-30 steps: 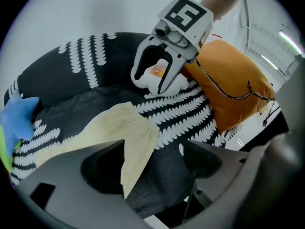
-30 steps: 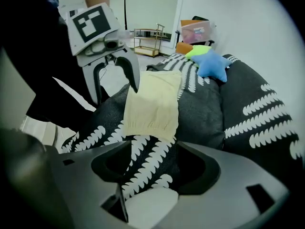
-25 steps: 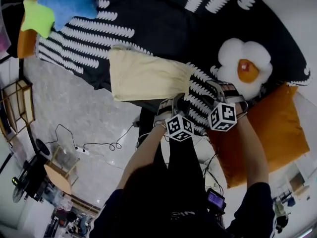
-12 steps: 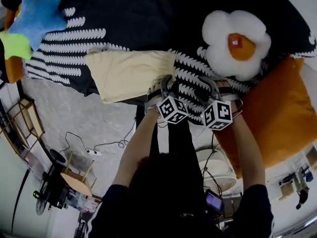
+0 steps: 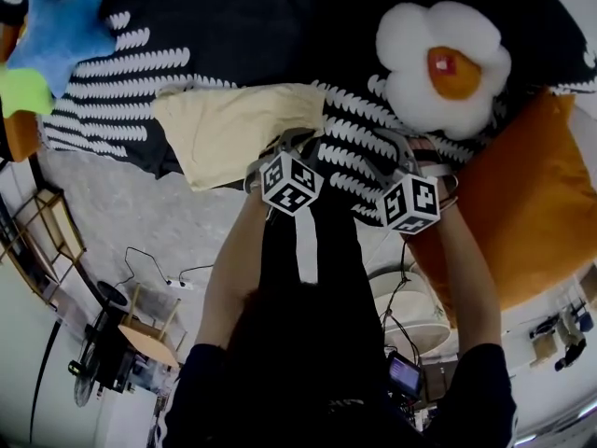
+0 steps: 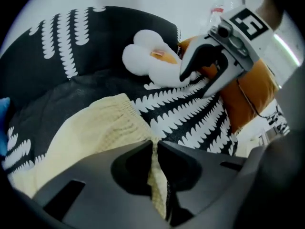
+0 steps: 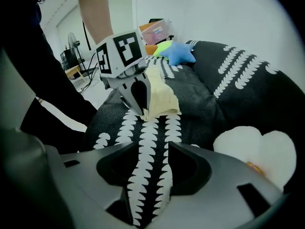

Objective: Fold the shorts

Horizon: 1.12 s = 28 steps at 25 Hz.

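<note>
Pale yellow shorts (image 5: pixel 233 129) lie flat on the black-and-white bedspread (image 5: pixel 233 26), near its front edge. My left gripper (image 5: pixel 280 146) sits at the shorts' right end, its jaws closing, with the ribbed hem pinched between them. In the left gripper view the cloth (image 6: pixel 90 128) runs up into the narrow slit of the left gripper (image 6: pixel 155 144). My right gripper (image 5: pixel 392 152) hovers to the right over the bedspread, apart from the shorts. In the right gripper view the right gripper (image 7: pixel 150 147) is closing with only the patterned cover showing in its gap; the shorts (image 7: pixel 159 97) lie ahead.
A white fried-egg plush (image 5: pixel 448 68) lies just beyond the right gripper. An orange cushion (image 5: pixel 532 213) is at the right, a blue star plush (image 5: pixel 65 26) at the far left. Below the bed's edge are grey floor, cables (image 5: pixel 168 269) and a wooden stool (image 5: pixel 140 329).
My left gripper has moved left and down onto the shorts' end and closed on the cloth. The right gripper's jaws have narrowed and it has rolled a little.
</note>
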Tool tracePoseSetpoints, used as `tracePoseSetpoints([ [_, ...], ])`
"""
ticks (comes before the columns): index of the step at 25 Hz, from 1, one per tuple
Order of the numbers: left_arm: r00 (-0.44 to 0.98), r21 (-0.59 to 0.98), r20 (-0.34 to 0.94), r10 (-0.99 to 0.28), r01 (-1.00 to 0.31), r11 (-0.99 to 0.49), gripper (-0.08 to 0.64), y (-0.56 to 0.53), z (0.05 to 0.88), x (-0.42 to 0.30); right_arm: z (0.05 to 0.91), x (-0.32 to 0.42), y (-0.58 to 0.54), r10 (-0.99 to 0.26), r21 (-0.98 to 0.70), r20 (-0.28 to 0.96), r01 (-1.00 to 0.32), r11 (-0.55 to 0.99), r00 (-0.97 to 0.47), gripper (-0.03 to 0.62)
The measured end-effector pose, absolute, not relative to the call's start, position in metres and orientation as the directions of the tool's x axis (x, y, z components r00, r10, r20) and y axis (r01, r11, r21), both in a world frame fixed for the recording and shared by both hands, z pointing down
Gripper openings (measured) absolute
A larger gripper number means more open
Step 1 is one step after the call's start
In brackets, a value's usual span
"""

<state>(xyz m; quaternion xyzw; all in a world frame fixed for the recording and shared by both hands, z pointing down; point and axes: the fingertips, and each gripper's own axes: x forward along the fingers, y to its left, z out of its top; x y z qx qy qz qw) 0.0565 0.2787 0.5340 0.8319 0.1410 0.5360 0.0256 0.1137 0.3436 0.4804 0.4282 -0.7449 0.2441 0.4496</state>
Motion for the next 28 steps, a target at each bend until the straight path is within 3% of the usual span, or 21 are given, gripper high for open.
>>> tracePoseSetpoints([
  [4, 0.481, 0.322, 0.831, 0.28, -0.007, -0.947, 0.031, 0.255, 0.518, 0.055, 0.476, 0.108, 0.333, -0.422, 0.02, 0.873, -0.847, 0.531, -0.244, 0.187],
  [7, 0.506, 0.348, 0.817, 0.278, -0.048, -0.936, 0.031, 0.24, 0.514, 0.047, 0.48, 0.102, 0.323, -0.411, 0.022, 0.875, -0.827, 0.562, -0.256, 0.189],
  [10, 0.516, 0.304, 0.813, 0.27, 0.019, -0.952, 0.032, 0.233, 0.51, 0.048, 0.484, 0.093, 0.314, -0.386, 0.026, 0.88, -0.784, 0.62, -0.276, 0.196],
  [15, 0.523, -0.018, 0.837, 0.162, 0.322, -0.946, 0.047, 0.265, 0.503, 0.061, 0.481, 0.09, 0.297, -0.398, 0.014, 0.872, -0.799, 0.601, -0.284, 0.196],
  [18, 0.47, -0.102, 0.877, 0.102, 0.39, -0.915, 0.071, 0.277, 0.521, 0.056, 0.478, 0.091, 0.291, -0.41, 0.003, 0.868, -0.822, 0.569, -0.28, 0.195],
  [22, 0.444, -0.148, 0.895, 0.053, 0.407, -0.901, 0.086, 0.274, 0.537, 0.059, 0.48, 0.101, 0.291, -0.425, -0.017, 0.867, -0.867, 0.498, -0.261, 0.195],
  [28, 0.425, -0.077, 0.893, 0.149, 0.47, -0.879, 0.086, 0.283, 0.541, 0.051, 0.485, 0.088, 0.299, -0.417, -0.054, 0.867, -0.883, 0.467, -0.274, 0.187],
])
